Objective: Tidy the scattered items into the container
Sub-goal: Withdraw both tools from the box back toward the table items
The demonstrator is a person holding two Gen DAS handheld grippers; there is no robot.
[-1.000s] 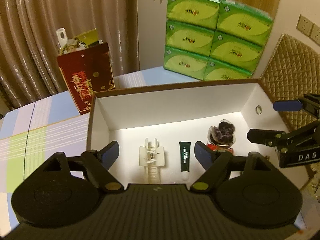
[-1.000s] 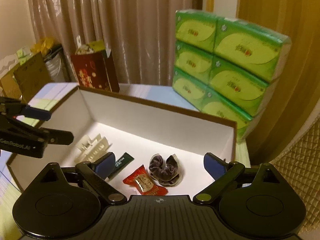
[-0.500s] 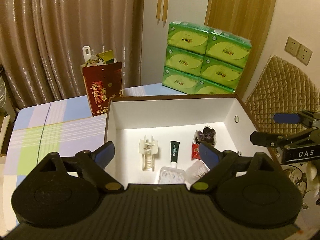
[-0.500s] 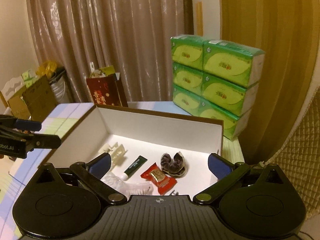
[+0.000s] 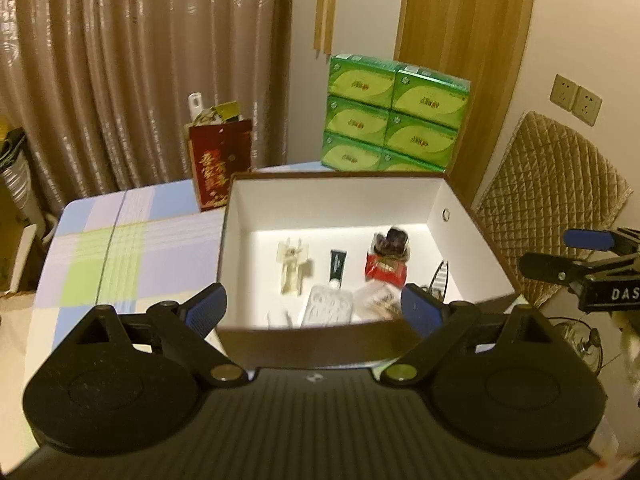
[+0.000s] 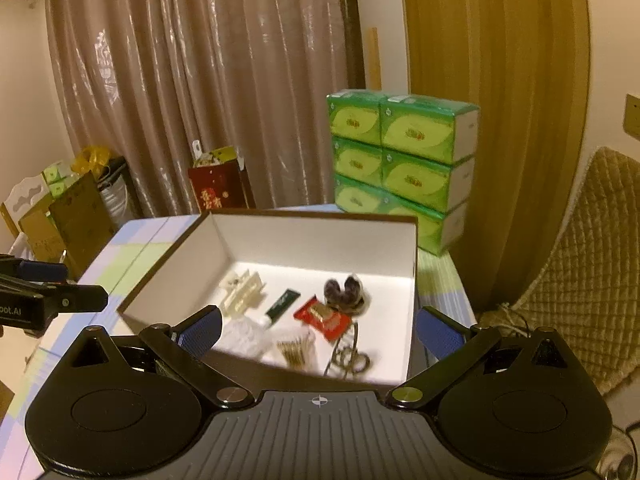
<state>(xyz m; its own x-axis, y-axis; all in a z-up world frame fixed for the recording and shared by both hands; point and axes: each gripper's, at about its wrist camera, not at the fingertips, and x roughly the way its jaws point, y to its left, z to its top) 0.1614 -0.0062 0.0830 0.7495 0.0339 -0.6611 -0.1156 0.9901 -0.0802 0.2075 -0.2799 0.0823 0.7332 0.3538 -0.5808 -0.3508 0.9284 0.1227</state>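
Both the left gripper (image 5: pixel 314 307) and right gripper (image 6: pixel 318 327) gape empty before the box (image 5: pixel 320 342), whose near wall hides blurred items beside the red packet (image 6: pixel 323 318).

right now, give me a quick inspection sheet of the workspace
surface: checked tablecloth covers the table, box sits on it
job's things: open box holds cream hair clip, dark green tube, red snack packet, dark scrunchie, clear packets, a wire piece
clutter: red gift bag and stacked green tissue packs behind the box
grippers: left gripper and right gripper both open, nothing between the jaws, both outside the box's near side
cables: nothing seen
surroundings: curtains, quilted chair back, wall sockets
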